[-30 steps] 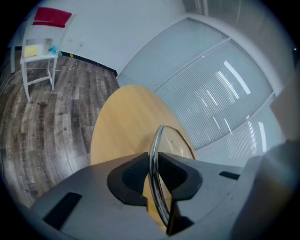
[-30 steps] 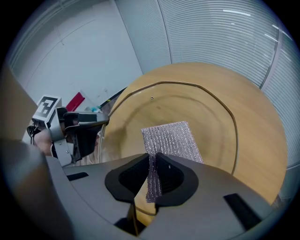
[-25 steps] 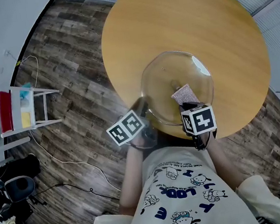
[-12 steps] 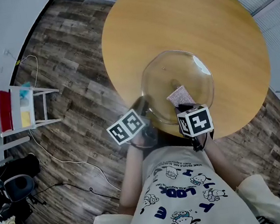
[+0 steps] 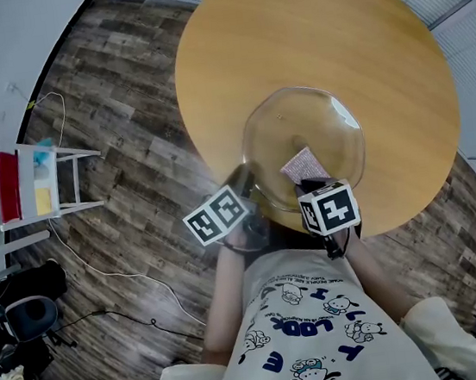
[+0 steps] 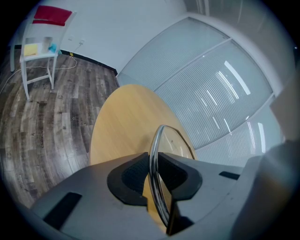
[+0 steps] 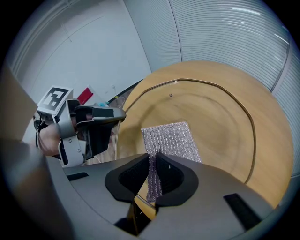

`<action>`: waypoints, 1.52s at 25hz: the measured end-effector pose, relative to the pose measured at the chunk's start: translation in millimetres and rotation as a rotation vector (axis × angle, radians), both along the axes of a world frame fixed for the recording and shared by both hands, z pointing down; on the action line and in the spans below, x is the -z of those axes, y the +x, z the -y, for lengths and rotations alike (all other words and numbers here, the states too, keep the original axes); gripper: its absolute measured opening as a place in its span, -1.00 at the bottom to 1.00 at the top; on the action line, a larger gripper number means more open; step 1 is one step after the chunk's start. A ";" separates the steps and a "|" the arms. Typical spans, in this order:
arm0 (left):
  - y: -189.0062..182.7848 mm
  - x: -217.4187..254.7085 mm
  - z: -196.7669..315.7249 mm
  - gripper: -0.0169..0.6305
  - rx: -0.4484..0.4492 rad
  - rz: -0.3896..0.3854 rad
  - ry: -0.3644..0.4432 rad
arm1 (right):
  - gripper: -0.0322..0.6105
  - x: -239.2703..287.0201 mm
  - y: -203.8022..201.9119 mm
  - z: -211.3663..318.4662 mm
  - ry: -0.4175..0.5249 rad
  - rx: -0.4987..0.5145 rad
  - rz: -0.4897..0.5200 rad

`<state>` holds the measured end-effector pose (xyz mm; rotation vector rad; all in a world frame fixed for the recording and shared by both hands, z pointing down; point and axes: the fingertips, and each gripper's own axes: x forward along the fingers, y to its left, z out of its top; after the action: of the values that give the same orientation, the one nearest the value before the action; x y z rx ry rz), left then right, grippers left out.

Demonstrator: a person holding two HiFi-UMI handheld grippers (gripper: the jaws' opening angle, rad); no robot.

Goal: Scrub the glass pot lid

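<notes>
Head view | round table (image 5: 329, 25): glass pot lid (image 5: 315, 118) over its near edge, unmoved | left gripper (image 6: 153, 176): clenched on the lid rim, as a second ago | right gripper (image 7: 152, 180): pinching silvery scrub cloth (image 7: 171, 140) against the glass | change: cloth and right gripper have slid slightly left, so a scrubbing stroke is likely underway

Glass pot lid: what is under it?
Through the clear glass pot lid only the round wooden table shows. The silvery mesh scrubbing cloth, clamped in the right tongs, hides the patch of tabletop behind it.
</notes>
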<state>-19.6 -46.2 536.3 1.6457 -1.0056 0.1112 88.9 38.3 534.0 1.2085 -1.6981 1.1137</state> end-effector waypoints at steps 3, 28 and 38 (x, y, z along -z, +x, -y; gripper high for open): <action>-0.3 -0.9 0.9 -0.73 0.002 -0.001 -0.001 | -0.73 -0.5 -2.9 1.2 0.001 0.008 0.000; 1.4 -0.9 5.7 -0.73 -0.008 -0.002 -0.006 | -0.73 1.4 -28.9 6.3 0.009 0.122 -0.017; 2.1 -1.3 10.5 -0.73 -0.017 0.003 -0.002 | -0.73 1.7 -37.1 11.7 0.022 0.212 -0.057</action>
<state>-17.5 -56.7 537.5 1.6525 -0.9935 0.1263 51.8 26.6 532.3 1.0362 -1.7526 0.9269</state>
